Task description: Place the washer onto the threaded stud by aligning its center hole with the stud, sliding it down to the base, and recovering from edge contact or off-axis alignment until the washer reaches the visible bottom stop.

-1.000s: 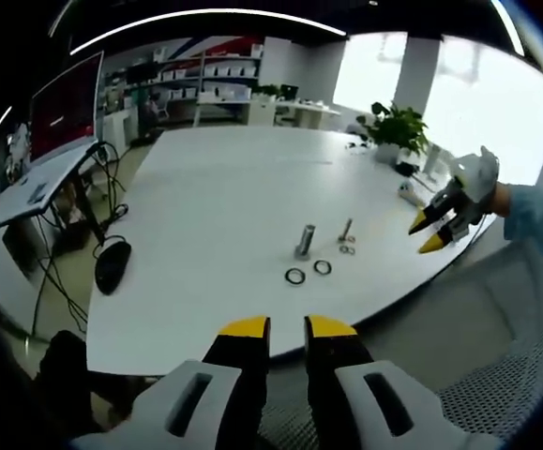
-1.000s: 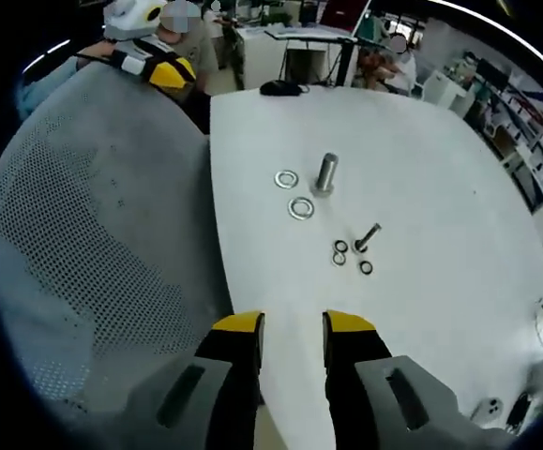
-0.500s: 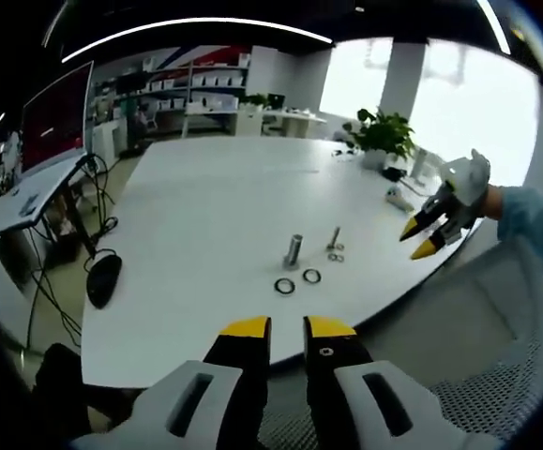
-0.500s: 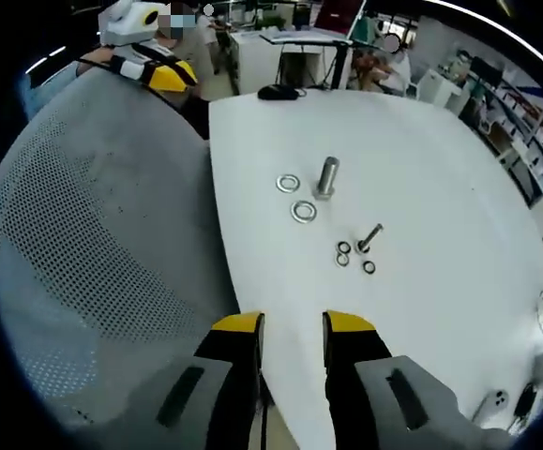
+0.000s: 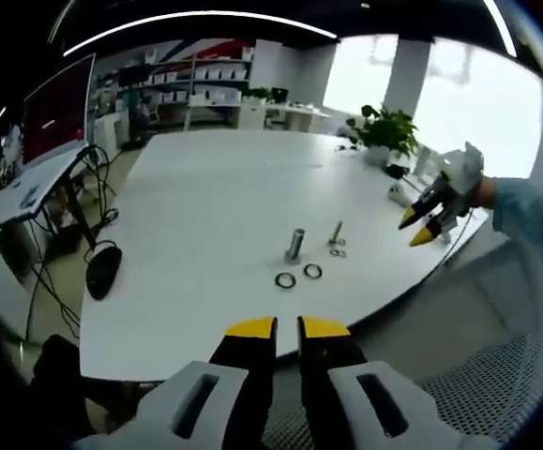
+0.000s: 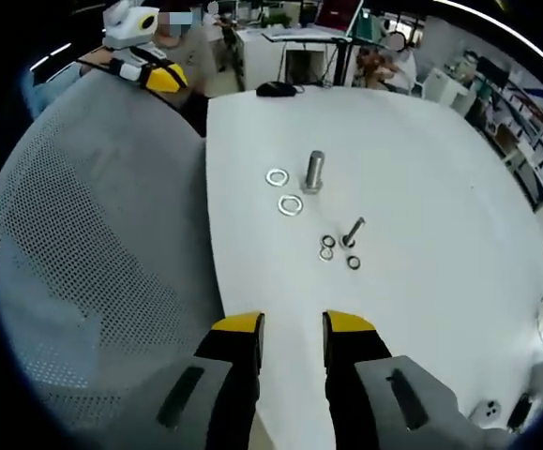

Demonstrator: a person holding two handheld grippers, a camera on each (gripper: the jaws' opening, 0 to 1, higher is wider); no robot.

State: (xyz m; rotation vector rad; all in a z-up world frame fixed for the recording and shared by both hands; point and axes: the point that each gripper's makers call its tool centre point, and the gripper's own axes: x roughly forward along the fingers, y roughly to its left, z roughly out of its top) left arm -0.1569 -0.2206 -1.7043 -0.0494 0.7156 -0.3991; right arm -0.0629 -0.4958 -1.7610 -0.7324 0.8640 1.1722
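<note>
A large threaded stud [image 5: 295, 244] [image 6: 314, 172] stands upright on the white table [image 5: 205, 187] [image 6: 430, 178]. Two large washers [image 5: 285, 279] [image 6: 291, 204] lie flat beside it. A small bolt [image 5: 336, 231] [image 6: 351, 232] leans nearby among small washers [image 5: 337, 250] [image 6: 327, 249]. My left gripper [image 5: 287, 330] hangs off the table's near edge, jaws a narrow gap apart and holding nothing. My right gripper [image 6: 294, 328] is open and empty, over the table edge. In the left gripper view, the right gripper [image 5: 419, 227] floats at the right, well away from the stud. In the right gripper view, the left gripper [image 6: 154, 75] is at the top left.
A grey mesh chair back [image 6: 93, 262] [image 5: 496, 384] stands against the table edge between the grippers. A black mouse [image 5: 103, 267] [image 6: 276, 89] lies on the table's far corner. A potted plant [image 5: 388, 131] stands at the far end. Desks and shelves lie beyond.
My left gripper's jaws have drawn a little closer together. Both cameras have shifted slightly; the stud, bolts and washers have not moved on the table.
</note>
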